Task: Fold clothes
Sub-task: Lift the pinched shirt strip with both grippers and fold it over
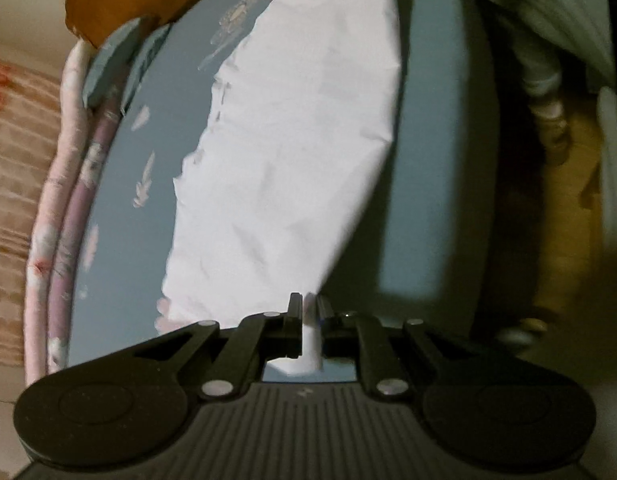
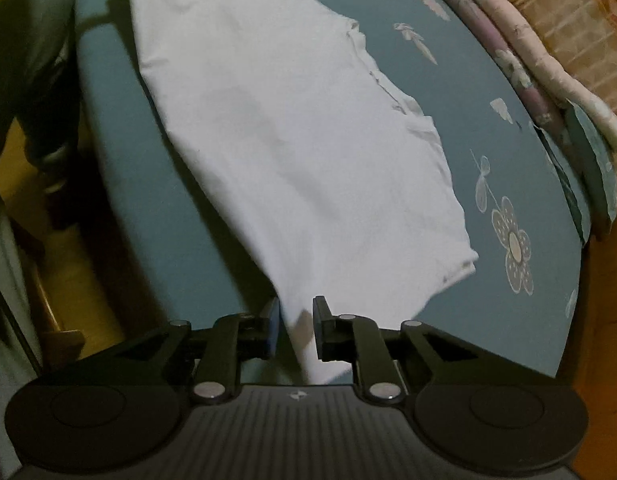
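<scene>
So there's a white garment spread over a bed with a blue-grey sheet that has pale flower and feather prints on it. The cloth covers the middle of the sheet, lying mostly flat but wrinkled, and the side away from the person has a ragged, bunched-up edge. The near side runs as one straight folded line from one pair of tongs to the other.

The left tongs have a corner of the white garment pinched between them: the jaws are nearly together and a strip of the fabric pokes down through the narrow gap. From that corner the cloth fans out and lifts off the sheet a bit, with a shadow underneath.

The right tongs are a different story. Their jaws stand visibly apart, and the other corner of the garment hangs between them without either pad clearly pressing on it. Looks slack to me, not gripped.

Along the far edge of the bed there's a rolled pink floral quilt, and a pillow in the same blue-grey fabric is tucked near it. At the side you can see the person's leg in light trousers, standing on a yellowish floor. Everything's a bit dim and blurry.
</scene>
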Motion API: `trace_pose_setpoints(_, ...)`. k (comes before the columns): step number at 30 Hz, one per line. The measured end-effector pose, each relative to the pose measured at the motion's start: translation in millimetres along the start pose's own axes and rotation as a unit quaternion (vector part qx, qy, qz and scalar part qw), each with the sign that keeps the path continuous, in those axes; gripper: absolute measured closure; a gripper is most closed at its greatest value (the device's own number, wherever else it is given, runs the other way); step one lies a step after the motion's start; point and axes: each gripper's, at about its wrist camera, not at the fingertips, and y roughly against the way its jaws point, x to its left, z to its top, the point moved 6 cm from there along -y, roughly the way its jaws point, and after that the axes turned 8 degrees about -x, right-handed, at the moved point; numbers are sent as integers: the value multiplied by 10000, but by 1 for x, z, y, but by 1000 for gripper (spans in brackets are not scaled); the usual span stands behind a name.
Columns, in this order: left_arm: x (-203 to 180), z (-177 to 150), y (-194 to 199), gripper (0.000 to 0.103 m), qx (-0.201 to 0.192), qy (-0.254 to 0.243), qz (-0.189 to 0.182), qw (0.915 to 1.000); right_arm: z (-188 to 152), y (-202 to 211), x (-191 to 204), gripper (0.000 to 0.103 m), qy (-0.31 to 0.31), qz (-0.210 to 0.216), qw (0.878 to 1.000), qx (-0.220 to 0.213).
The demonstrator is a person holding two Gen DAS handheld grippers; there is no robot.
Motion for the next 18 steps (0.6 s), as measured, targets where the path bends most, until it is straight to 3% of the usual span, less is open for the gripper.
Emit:
trace_pose_setpoints(4, 29, 5, 18, 90, -230, 1100, -226, 9934, 2, 27, -25, 81, -1024, 226, 9934, -459)
trace_pose_setpoints(5, 37, 8, 21, 83, -338, 1417, -221, 9891, 3, 33, -32, 79, -1343, 294, 9885, -633)
trace_pose_setpoints(6, 45, 11, 22, 74, -475, 1780, -193, 9827, 4, 36, -37, 77, -1637, 302, 9828, -795)
trace_pose_setpoints(8, 59, 16, 14, 67, -680, 2437, -233, 9672, 9, 28, -44, 77, -2062, 266, 9732, -980)
trace_pose_setpoints(11, 61, 19, -10, 67, -782, 3155, -392, 9449, 9, 5, -40, 77, -2617, 328, 9585, -1083)
trace_pose_setpoints(15, 48, 12, -39, 67, -669, 3750, -576, 9228, 0, -23, -23, 77, -3192, 436, 9395, -1164)
trace_pose_setpoints(18, 40, -1, -46, 67, -553, 4060, -603, 9102, -11, -35, -13, 77, -3371, 339, 9346, -1080)
